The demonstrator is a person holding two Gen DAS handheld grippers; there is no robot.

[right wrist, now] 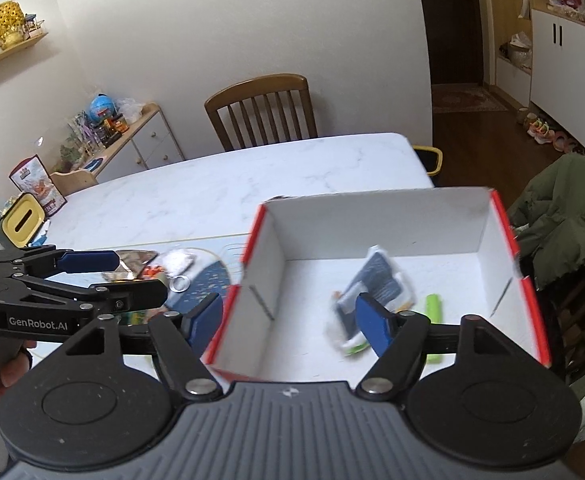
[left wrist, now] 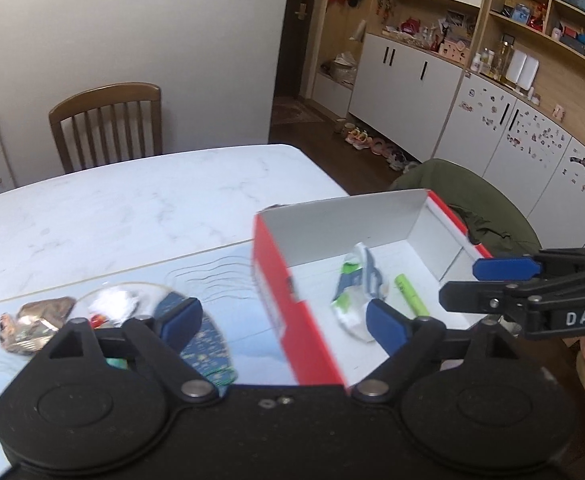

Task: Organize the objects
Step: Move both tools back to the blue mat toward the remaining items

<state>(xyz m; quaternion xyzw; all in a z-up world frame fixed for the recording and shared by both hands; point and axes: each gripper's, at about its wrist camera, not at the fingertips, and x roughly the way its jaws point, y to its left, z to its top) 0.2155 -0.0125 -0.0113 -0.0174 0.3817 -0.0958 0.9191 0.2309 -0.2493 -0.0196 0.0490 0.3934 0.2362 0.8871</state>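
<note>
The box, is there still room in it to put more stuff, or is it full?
Plenty of room. In the red box, the white floor is bare along its left wall and back wall. The crinkly packet and green tube crowd the front right part. Outside, the pile of small things left of the box is crowded; the marble table behind is bare.

Soft, even indoor light; motion blur smears the box (right wrist: 376, 216) and its contents; fisheye bends the edges
</note>
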